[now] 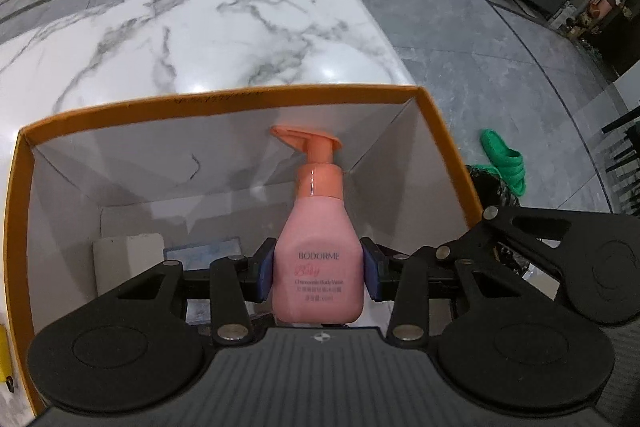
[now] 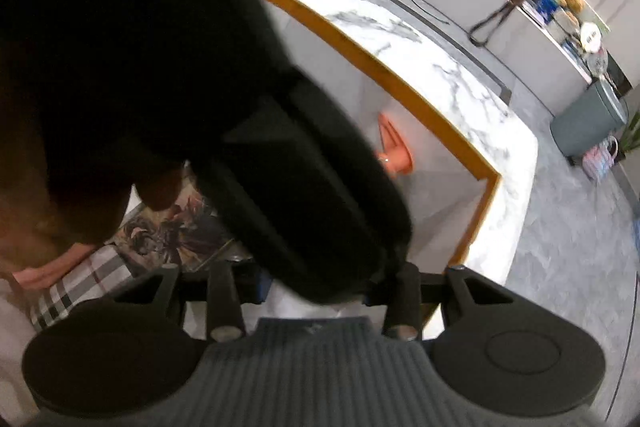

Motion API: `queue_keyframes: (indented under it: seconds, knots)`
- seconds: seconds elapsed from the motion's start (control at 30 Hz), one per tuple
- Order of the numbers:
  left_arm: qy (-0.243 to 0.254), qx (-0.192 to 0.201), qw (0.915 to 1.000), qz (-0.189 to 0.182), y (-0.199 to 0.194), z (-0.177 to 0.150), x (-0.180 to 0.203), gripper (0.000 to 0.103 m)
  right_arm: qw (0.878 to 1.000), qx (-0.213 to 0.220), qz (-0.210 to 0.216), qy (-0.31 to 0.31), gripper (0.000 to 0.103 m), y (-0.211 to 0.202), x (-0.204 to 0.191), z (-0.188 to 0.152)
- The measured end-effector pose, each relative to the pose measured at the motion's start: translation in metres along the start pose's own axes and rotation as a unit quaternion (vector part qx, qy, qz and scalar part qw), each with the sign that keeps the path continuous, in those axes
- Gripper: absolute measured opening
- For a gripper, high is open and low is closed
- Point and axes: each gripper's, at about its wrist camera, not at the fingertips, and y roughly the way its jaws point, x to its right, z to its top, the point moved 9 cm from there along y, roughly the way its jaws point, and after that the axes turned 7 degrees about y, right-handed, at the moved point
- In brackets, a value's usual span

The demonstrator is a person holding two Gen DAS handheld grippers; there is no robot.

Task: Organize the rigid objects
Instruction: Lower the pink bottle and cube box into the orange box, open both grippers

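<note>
Left gripper (image 1: 318, 269) pinches the pink pump bottle (image 1: 318, 251) upright above the orange-rimmed box (image 1: 224, 107), near its right wall. It should lower straight, then release. Right gripper (image 2: 316, 293): jaw state obscured.

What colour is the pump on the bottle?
Orange, a shade deeper than the pink bottle; the pump shows best in the left wrist view.

both wrist views steep, close over orange-rimmed box (image 1: 440, 131) (image 2: 400, 79) — right half blocked.
</note>
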Motion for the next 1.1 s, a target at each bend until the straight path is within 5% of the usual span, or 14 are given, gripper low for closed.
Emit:
queue_keyframes:
  seconds: [0.2,0.57,0.7,1.1]
  knots:
    - [-0.008,0.006,0.9999,-0.004,-0.006,0.003,-0.003,0.054,0.999,0.002,-0.021,-0.03,0.042,-0.003,-0.006,-0.006]
    - [0.023,0.024,0.9993,0.019,-0.038,-0.007,-0.022,0.055,0.998,-0.005,0.006,-0.056,0.038,-0.011,-0.015,-0.006]
    - [0.023,0.031,0.9989,0.026,-0.052,-0.013,-0.035,0.055,0.997,-0.033,-0.003,-0.07,0.024,-0.001,-0.021,-0.008]
    - [0.038,0.059,0.9969,0.036,-0.109,-0.034,-0.072,0.053,0.997,-0.039,-0.032,-0.058,0.025,-0.006,-0.035,-0.005]
